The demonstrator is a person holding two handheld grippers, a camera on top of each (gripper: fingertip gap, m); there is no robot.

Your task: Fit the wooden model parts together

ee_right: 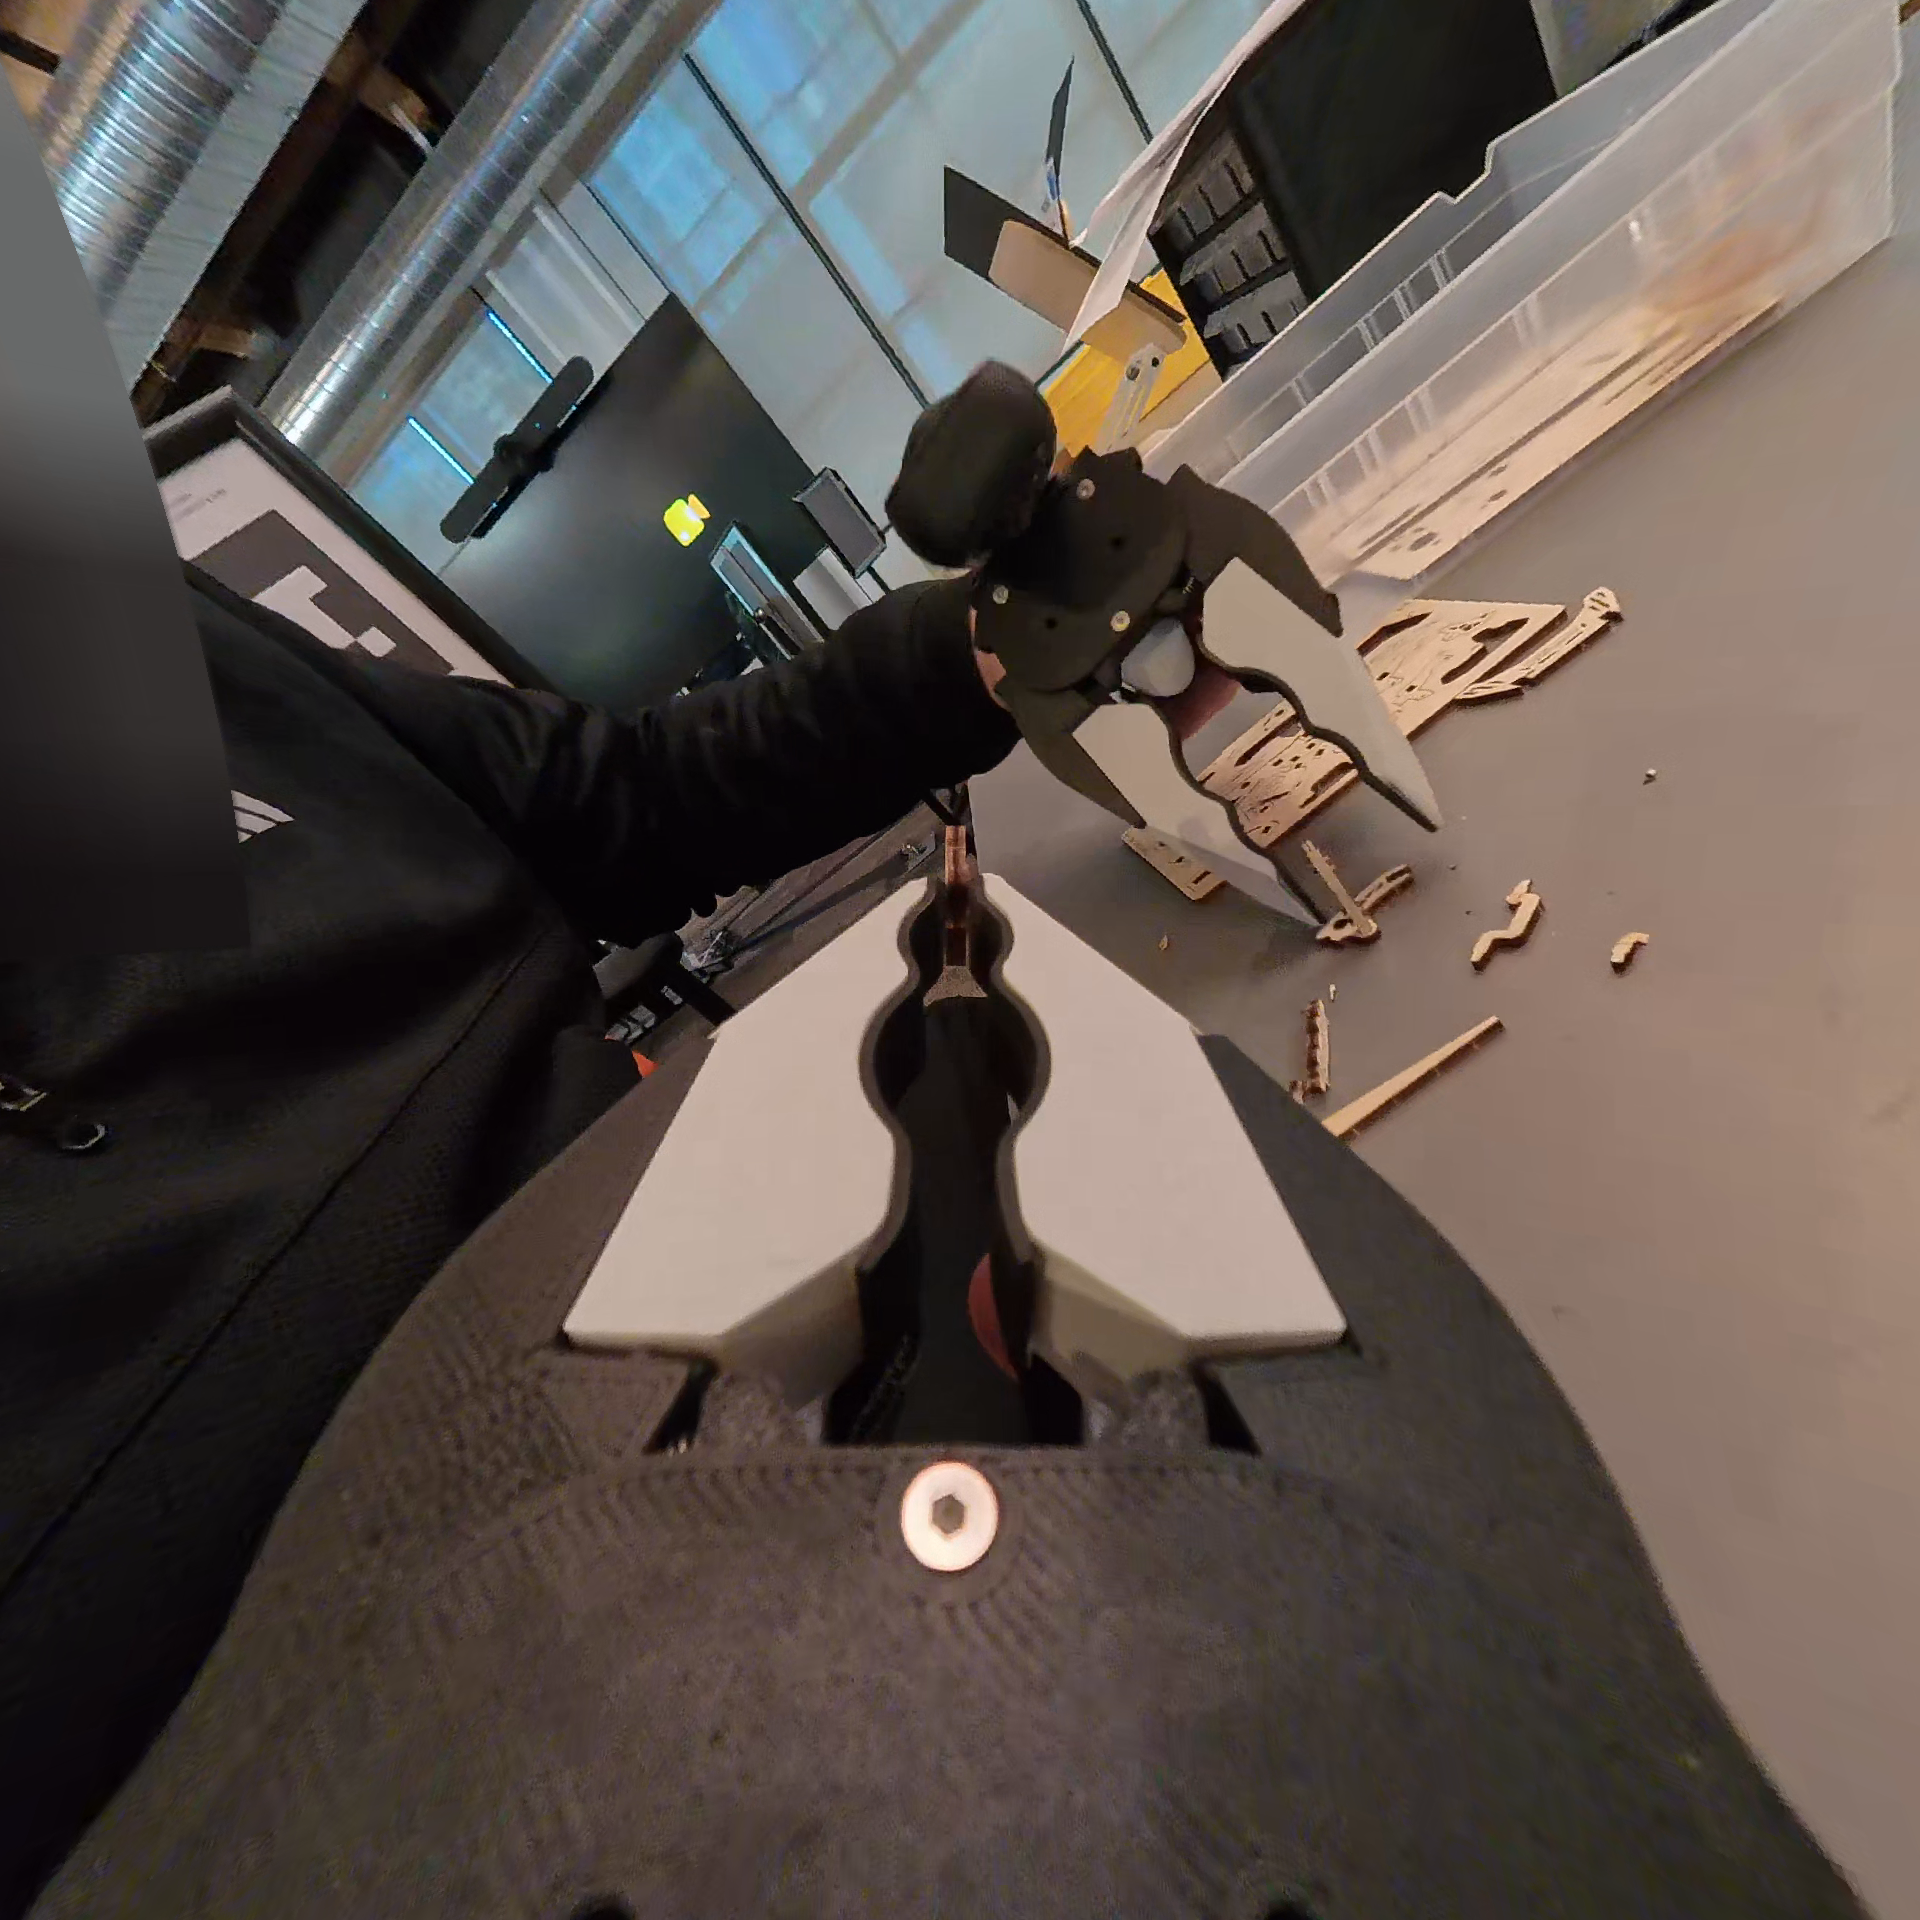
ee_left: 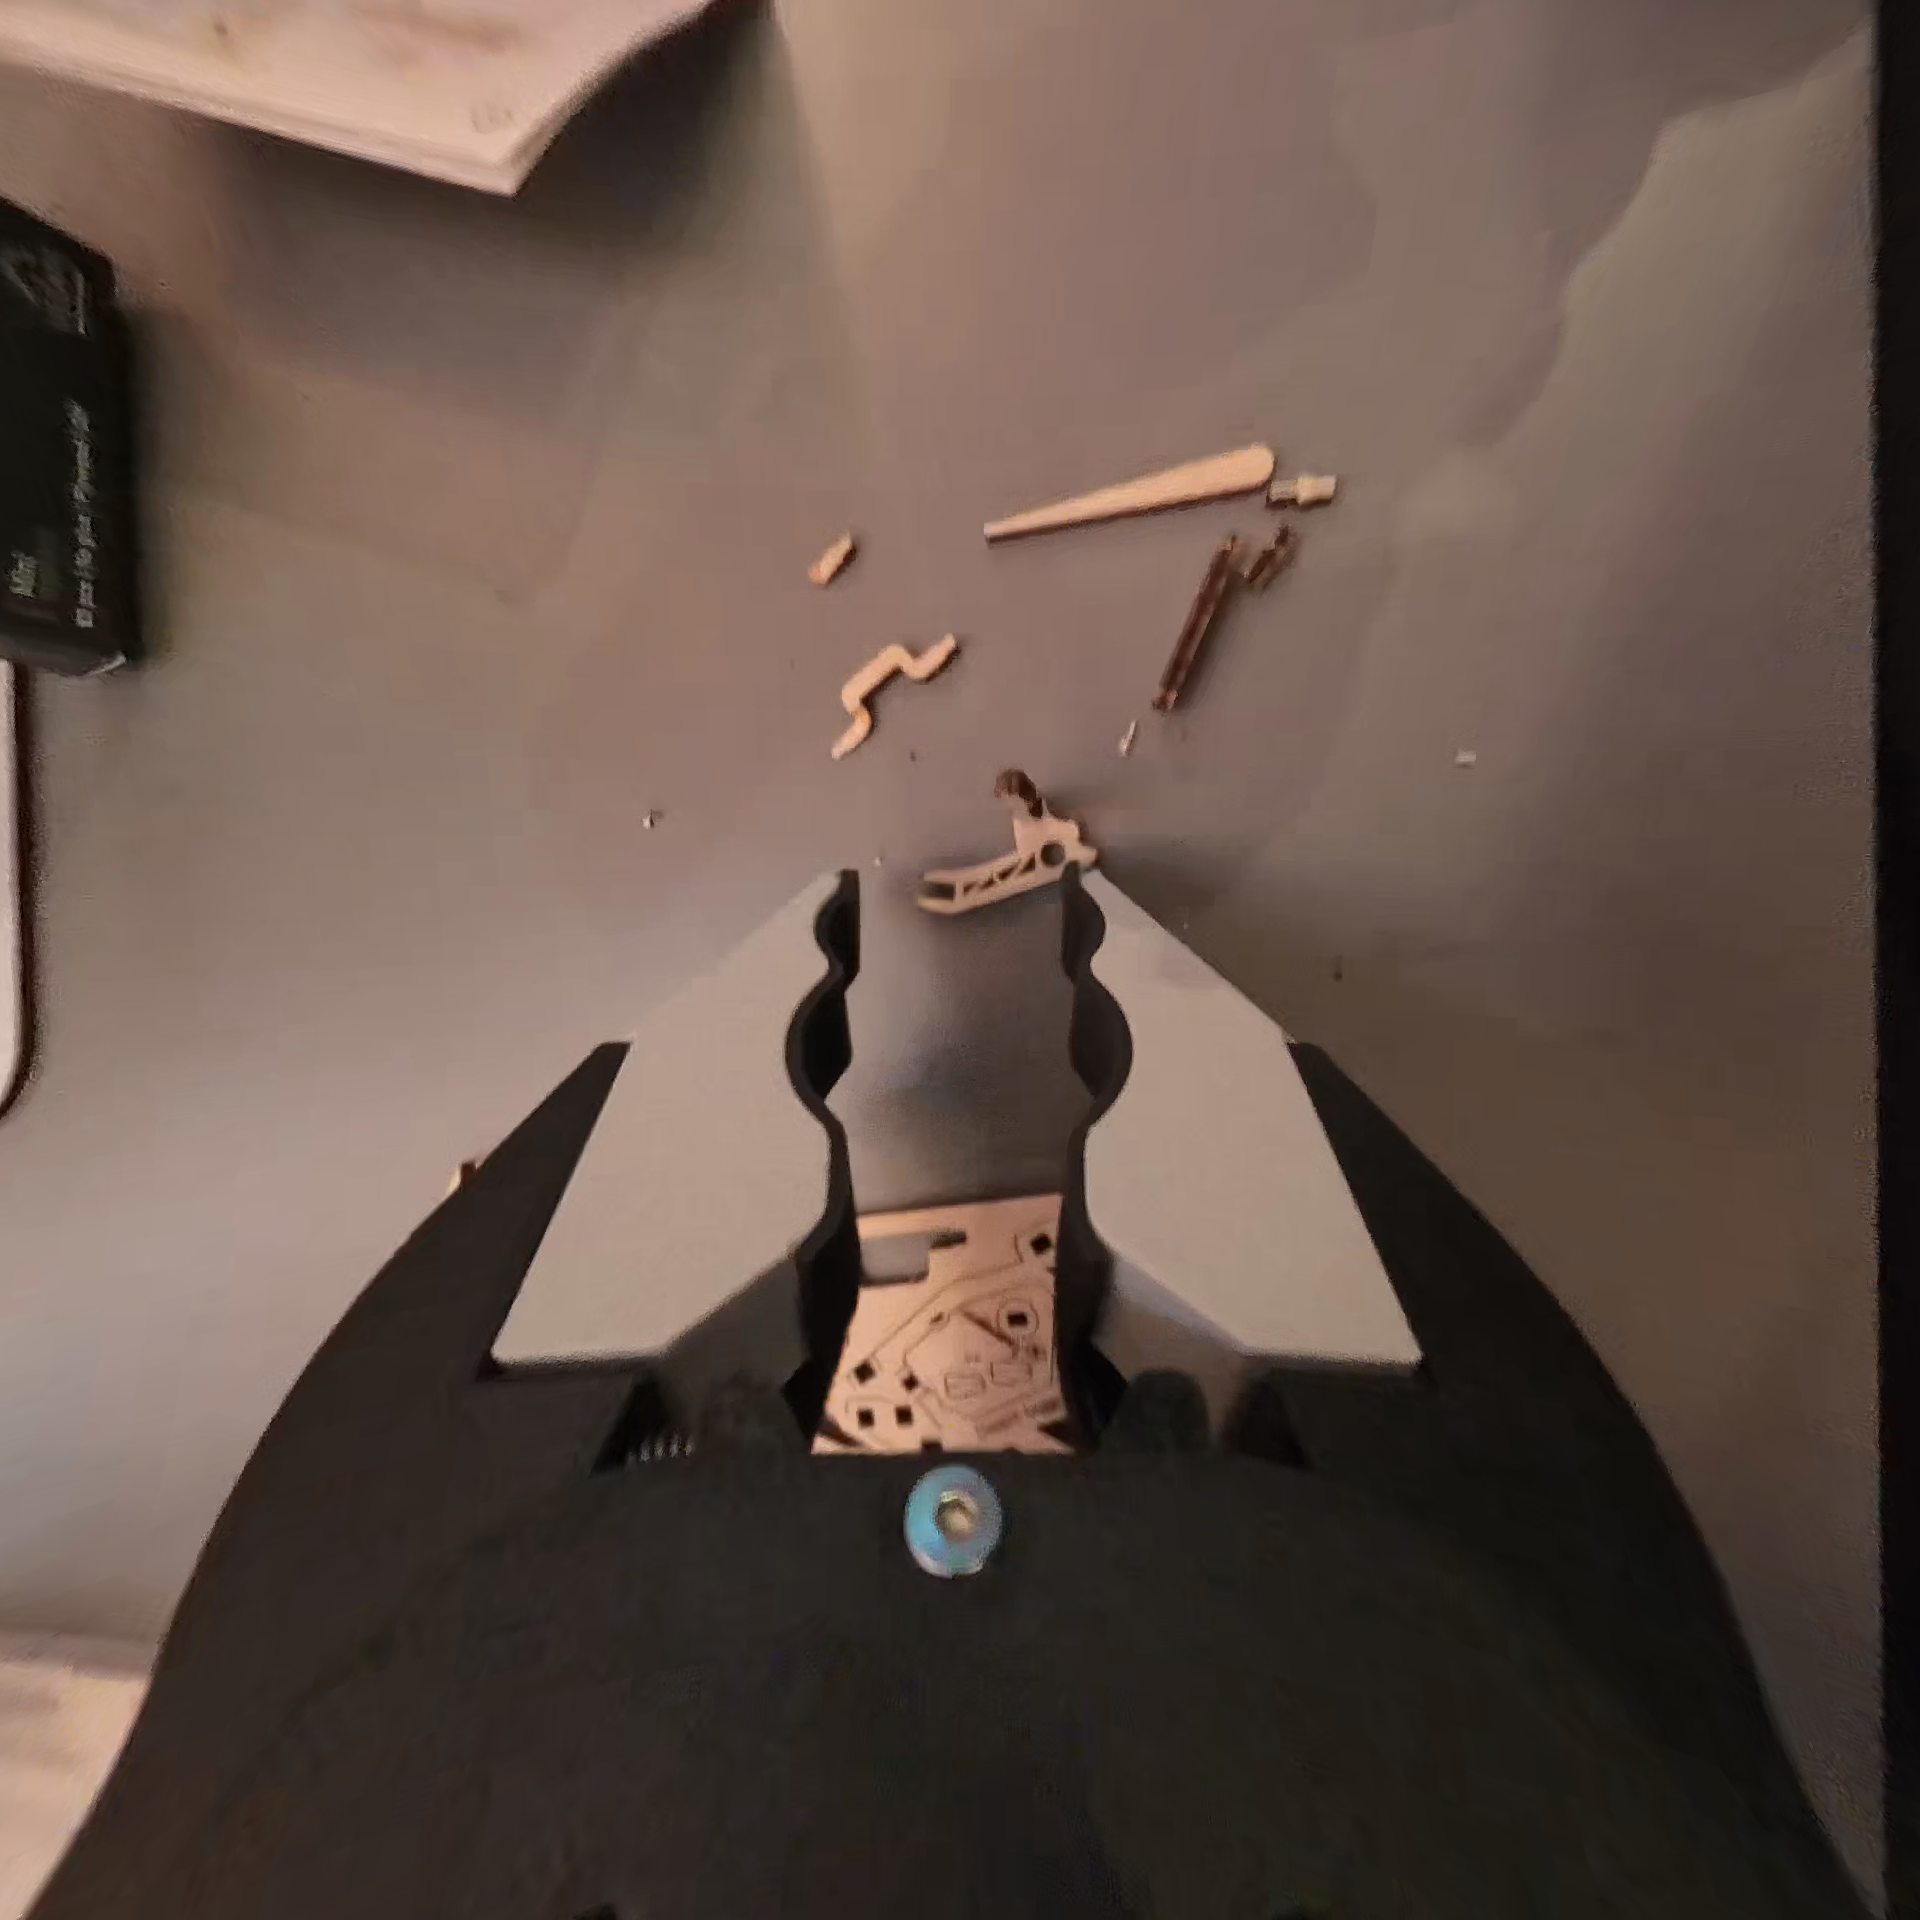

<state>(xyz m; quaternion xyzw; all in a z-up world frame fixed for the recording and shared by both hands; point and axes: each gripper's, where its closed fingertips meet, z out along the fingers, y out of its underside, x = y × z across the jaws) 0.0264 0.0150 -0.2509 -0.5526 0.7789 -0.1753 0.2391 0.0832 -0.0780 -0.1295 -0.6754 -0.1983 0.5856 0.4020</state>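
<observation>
In the left wrist view my left gripper (ee_left: 961,883) is open, low over the grey table (ee_left: 520,831). A small pale wooden truss part (ee_left: 1003,873) lies just ahead of the fingertips, close to the right fingertip (ee_left: 1075,894), and neither pad presses on it. The right wrist view shows the same gripper (ee_right: 1371,868) over that part (ee_right: 1351,909). My right gripper (ee_right: 954,894) is raised off the table and shut on a thin brown wooden part (ee_right: 954,862), seen edge-on and poking out past the tips.
Loose parts lie beyond: a tapered stick (ee_left: 1127,494), a zigzag piece (ee_left: 888,691), a dark strip (ee_left: 1195,634). A cut wooden sheet (ee_left: 945,1340) lies under my left gripper. A black box (ee_left: 62,447), papers (ee_left: 364,73), clear bins (ee_right: 1558,312) and a person's sleeve (ee_right: 675,769) surround them. One gripper's finger ends stand about 15 centimeters off the other's.
</observation>
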